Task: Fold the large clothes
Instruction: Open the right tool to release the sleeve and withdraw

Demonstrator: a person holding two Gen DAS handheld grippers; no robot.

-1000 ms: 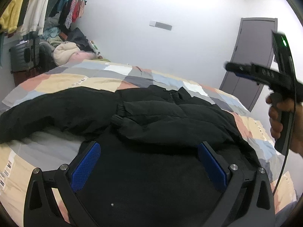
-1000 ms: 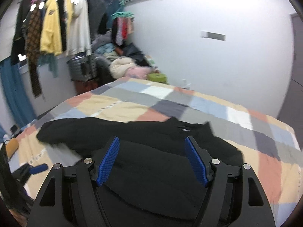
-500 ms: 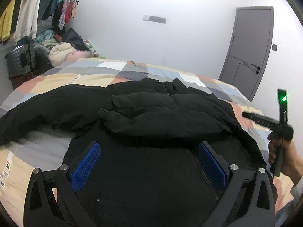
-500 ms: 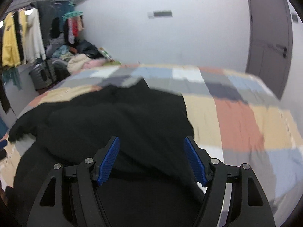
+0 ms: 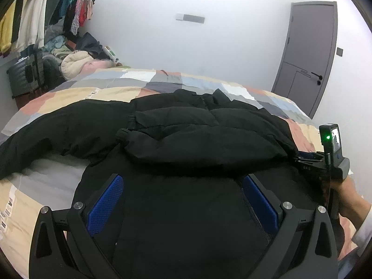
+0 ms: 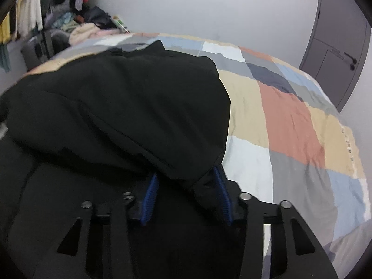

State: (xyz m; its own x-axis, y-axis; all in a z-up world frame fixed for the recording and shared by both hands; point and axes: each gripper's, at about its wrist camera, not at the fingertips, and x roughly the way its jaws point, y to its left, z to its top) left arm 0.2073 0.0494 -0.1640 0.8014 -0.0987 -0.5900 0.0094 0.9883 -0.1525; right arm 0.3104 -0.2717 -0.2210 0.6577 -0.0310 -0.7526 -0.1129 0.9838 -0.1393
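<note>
A black puffer jacket (image 5: pixel 197 134) lies spread on the patchwork bed (image 5: pixel 69 95), one sleeve folded across its chest and the other stretched out to the left. My left gripper (image 5: pixel 181 179) hovers open over the jacket's near hem, with nothing pinched. My right gripper (image 5: pixel 302 158) sits low at the jacket's right edge, held by a hand (image 5: pixel 348 197). In the right wrist view, the right gripper (image 6: pixel 186 179) has its jaws closing, with a fold of the jacket (image 6: pixel 116 104) bunched between the blue pads and touching both.
The patchwork quilt (image 6: pixel 290 116) lies bare to the right of the jacket. A grey door (image 5: pixel 309 53) stands at the back right. Hanging clothes (image 5: pixel 30 23), a dark suitcase (image 5: pixel 25 76) and a heap of laundry (image 5: pixel 74 60) crowd the back left corner.
The right gripper dropped from high on the right to the jacket's right edge, and its jaws narrowed around the cloth. The left gripper stayed open and shifted only slightly.
</note>
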